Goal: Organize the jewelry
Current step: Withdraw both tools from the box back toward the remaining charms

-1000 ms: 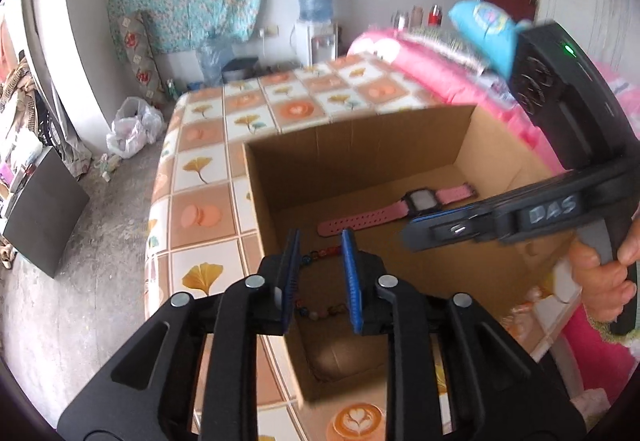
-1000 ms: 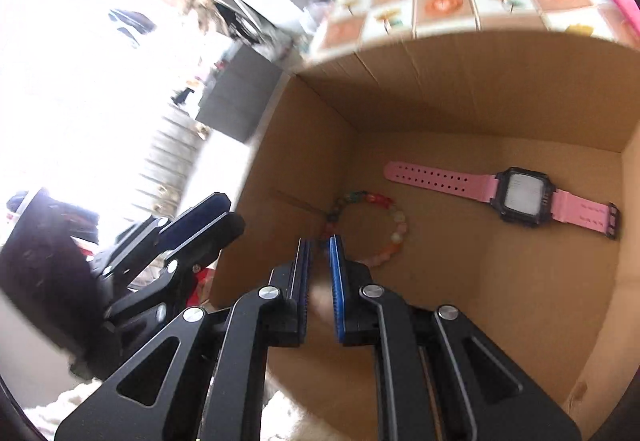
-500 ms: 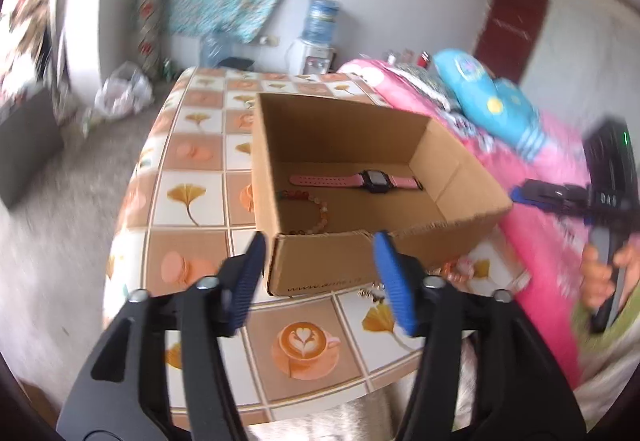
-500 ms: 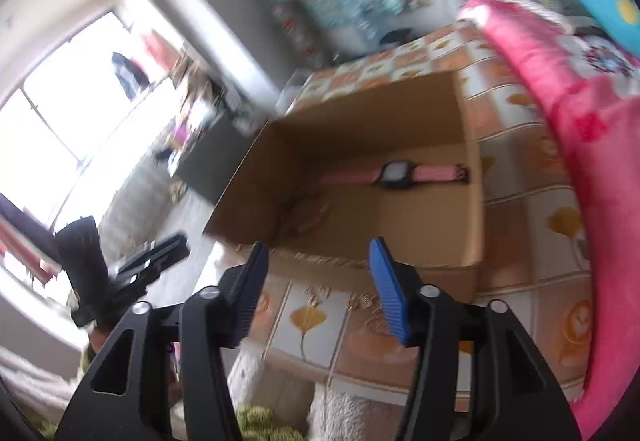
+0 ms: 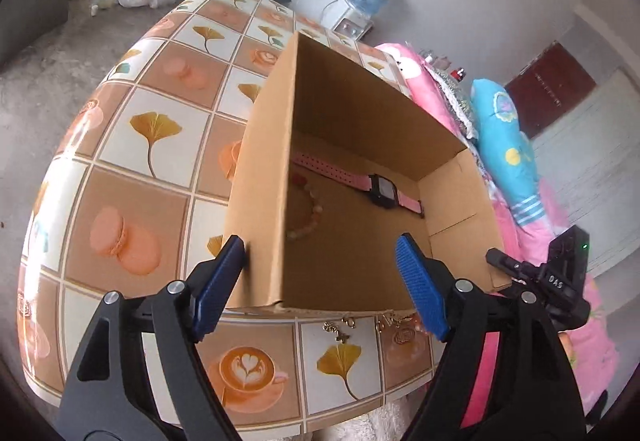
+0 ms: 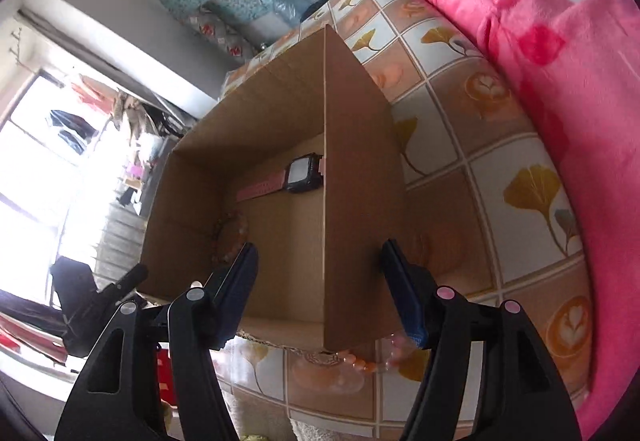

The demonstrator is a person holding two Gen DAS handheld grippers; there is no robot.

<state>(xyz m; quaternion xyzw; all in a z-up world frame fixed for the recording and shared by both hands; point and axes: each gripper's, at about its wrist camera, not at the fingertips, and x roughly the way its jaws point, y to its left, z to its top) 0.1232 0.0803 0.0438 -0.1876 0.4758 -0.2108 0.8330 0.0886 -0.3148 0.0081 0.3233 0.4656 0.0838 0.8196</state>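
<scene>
An open cardboard box (image 5: 260,181) stands on the tiled table (image 5: 152,137). On its floor lie a pink-strapped watch (image 5: 380,190) and a beaded bracelet (image 5: 310,219). My left gripper (image 5: 320,281) hovers at the box's near left corner. Its jaws are opening, one pad outside the wall and one over the inside, with nothing held. My right gripper (image 6: 320,265) is open and straddles the box's (image 6: 360,181) right wall near the front. A second beaded bracelet (image 6: 360,359) and gold chain pieces (image 5: 340,327) lie on the table before the box.
A pink blanket (image 6: 560,41) and a blue pillow (image 5: 500,129) lie along the table's right side. A water dispenser (image 5: 360,13) stands against the far wall. The table's near edge runs just below the grippers.
Both grippers have pulled back out of the box to its front edge and opened wide. The beaded bracelet that was at the left jaws now lies on the box floor.
</scene>
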